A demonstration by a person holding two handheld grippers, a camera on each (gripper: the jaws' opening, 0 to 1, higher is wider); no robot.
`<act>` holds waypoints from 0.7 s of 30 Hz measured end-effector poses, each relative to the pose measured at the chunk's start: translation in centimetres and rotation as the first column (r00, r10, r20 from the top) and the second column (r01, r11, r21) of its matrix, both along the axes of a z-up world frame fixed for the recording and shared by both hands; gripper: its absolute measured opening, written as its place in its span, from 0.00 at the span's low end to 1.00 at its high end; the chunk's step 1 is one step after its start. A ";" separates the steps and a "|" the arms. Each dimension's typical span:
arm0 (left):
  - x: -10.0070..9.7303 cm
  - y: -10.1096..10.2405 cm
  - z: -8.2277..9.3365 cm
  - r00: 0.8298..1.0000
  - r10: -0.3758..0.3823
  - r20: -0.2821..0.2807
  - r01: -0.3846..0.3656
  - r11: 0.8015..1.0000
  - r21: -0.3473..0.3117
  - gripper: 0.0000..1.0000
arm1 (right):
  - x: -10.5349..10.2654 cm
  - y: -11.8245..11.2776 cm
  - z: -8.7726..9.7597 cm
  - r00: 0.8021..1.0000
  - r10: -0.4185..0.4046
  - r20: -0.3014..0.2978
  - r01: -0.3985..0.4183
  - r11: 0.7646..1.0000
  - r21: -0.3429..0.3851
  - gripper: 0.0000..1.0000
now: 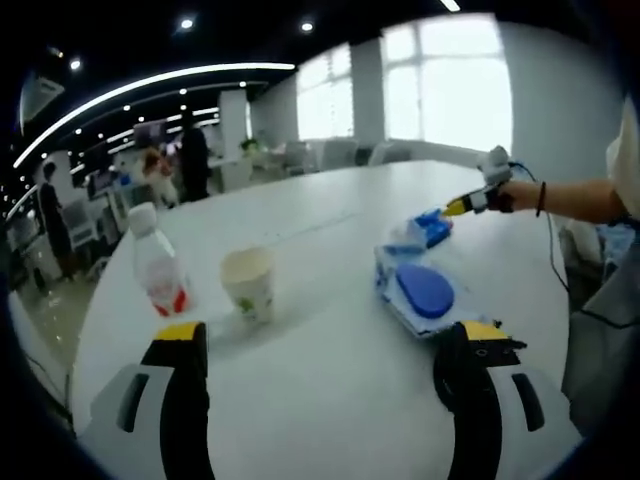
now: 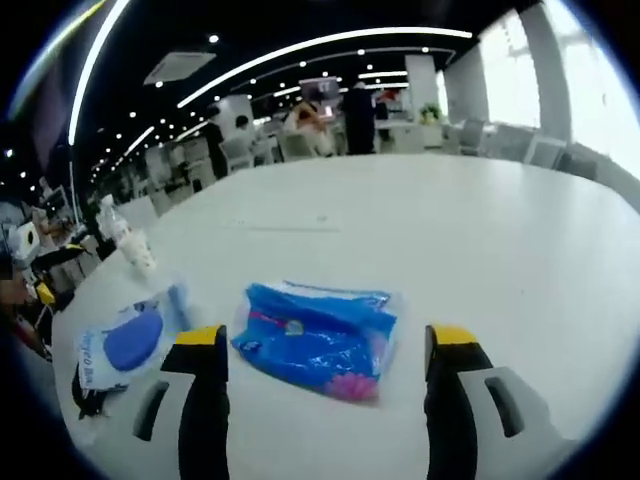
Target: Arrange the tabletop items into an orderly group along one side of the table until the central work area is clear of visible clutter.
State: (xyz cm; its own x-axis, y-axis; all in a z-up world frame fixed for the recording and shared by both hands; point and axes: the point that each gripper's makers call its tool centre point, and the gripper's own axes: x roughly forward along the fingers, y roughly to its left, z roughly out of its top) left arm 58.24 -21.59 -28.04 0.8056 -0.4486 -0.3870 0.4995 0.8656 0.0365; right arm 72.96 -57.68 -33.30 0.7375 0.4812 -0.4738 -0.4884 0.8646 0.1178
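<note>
- My right gripper (image 2: 322, 350) has its jaws spread, straddling the blue tissue pack (image 2: 318, 337); soft film could slip or bunch as I close.
- My left gripper (image 1: 325, 355) is open and empty, with the paper cup (image 1: 249, 283), bottle (image 1: 157, 263) and wipes pack (image 1: 421, 293) ahead; a careless sweep tips the cup.
- The table (image 2: 450, 230) beyond is open room.

The left gripper (image 1: 325, 350) hovers with jaws spread wide over the white bench (image 1: 330, 215). Beyond them stand a clear plastic bottle with a red label (image 1: 160, 262) and a pale paper cup (image 1: 249, 284). A white wipes pack with a blue oval lid (image 1: 420, 293) lies nearby; the right gripper (image 1: 462, 206) touches a blue plastic packet (image 1: 427, 229).
</note>
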 end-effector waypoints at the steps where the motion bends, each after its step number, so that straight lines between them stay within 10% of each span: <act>1: 0.0 -0.3 0.1 1.000 -0.011 0.003 0.011 1.000 0.012 0.99 | -0.1 0.4 0.2 1.000 0.010 0.005 -0.010 1.000 0.010 0.86; 21: -2.0 -4.9 -0.3 0.992 -0.109 -0.057 0.110 0.994 0.016 0.99 | -3.8 8.1 3.5 0.972 0.232 0.039 -0.233 0.972 0.018 1.00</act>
